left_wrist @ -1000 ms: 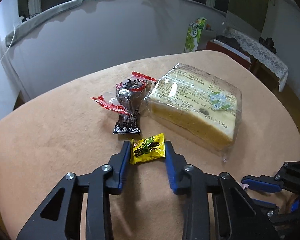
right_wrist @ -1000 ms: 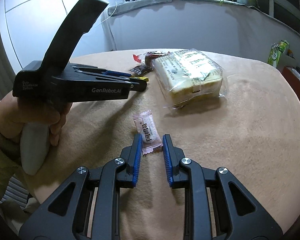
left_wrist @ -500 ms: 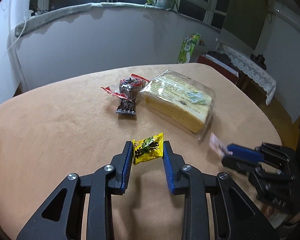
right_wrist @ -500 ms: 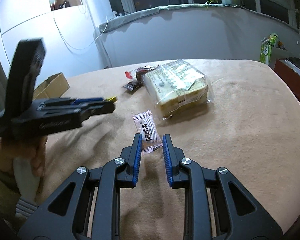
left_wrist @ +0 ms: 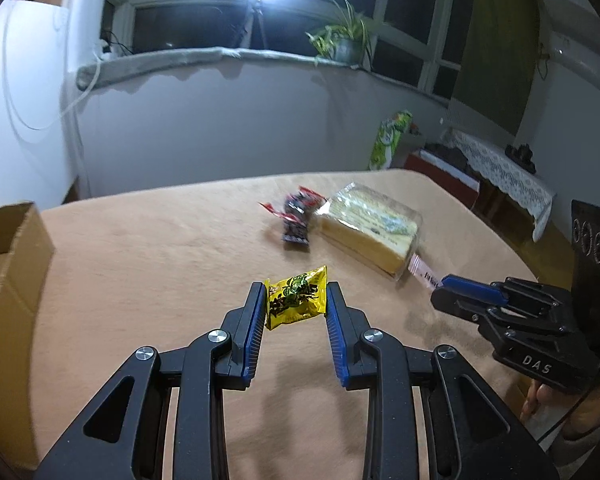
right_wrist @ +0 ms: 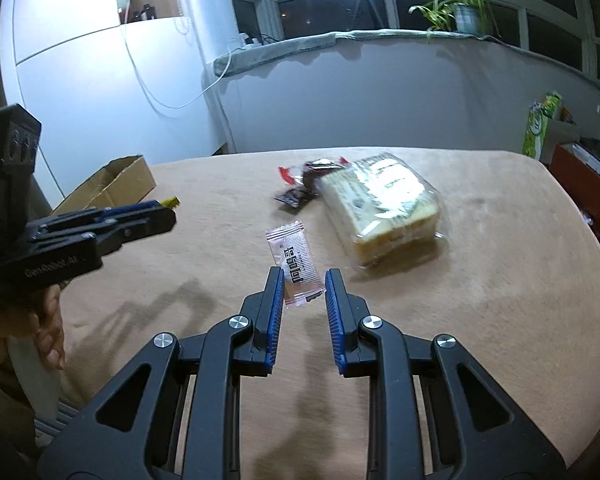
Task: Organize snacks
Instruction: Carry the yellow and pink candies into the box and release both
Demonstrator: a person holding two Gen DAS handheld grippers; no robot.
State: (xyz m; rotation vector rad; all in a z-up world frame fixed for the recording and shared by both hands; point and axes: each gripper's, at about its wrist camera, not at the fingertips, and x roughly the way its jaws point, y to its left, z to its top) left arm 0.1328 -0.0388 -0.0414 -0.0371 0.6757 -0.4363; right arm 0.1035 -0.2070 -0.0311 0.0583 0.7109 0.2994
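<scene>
As both snacks were apparently meant for the cardboard box (left_wrist: pixel 16 264) at the desk (left_wrist: pixel 160 264) edge, the yellow packet (left_wrist: pixel 297 297) was clamped in the left tool (left_wrist: pixel 296 312) and the pink sachet (right_wrist: pixel 294 264) in the right tool (right_wrist: pixel 302 292), both held clear above the desk.

Four small snack packets (left_wrist: pixel 296 302), one bread loaf (left_wrist: pixel 370 234), one box (left_wrist: pixel 10 248).

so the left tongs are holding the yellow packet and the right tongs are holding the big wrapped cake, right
Not quite. The left tongs do hold the yellow packet, but the right tongs hold a small pink sachet, as the right wrist view shows. The wrapped cake lies on the table, ungripped.
</scene>
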